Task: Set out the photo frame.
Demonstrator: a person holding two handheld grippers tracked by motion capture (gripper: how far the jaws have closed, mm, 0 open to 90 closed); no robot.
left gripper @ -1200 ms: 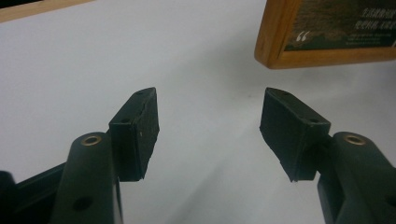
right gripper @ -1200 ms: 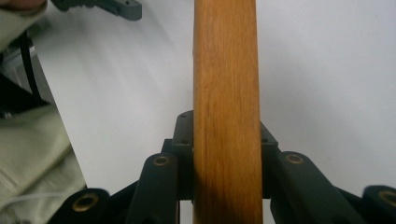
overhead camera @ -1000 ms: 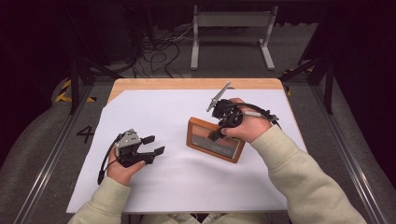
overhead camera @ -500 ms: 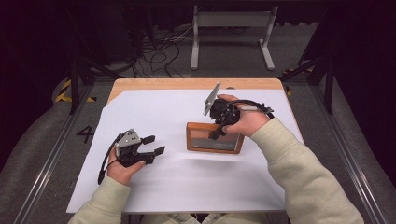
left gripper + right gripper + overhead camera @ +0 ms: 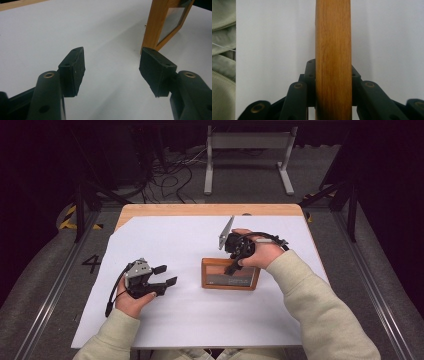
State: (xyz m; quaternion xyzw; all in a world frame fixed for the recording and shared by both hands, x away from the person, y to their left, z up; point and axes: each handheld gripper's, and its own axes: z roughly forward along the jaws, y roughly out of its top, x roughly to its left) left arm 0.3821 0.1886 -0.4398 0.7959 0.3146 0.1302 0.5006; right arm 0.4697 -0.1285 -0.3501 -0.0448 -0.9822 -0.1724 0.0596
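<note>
Desk (image 5: 165,320) is lit evenly from above, the room around it nearly black. Soft shadows, no real glare. Both gripper views go soft and blurry up close, especially the jaws.

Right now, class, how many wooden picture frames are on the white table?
1. The frame stands right of the table's middle, clamped at its top edge by the right gripper. The left gripper is open beside it.

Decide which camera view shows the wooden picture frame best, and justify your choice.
The high view: the whole wooden picture frame is visible on the white sheet, with the right gripper clamped on it. The right gripper view shows its top edge; the left gripper view shows one corner.
</note>
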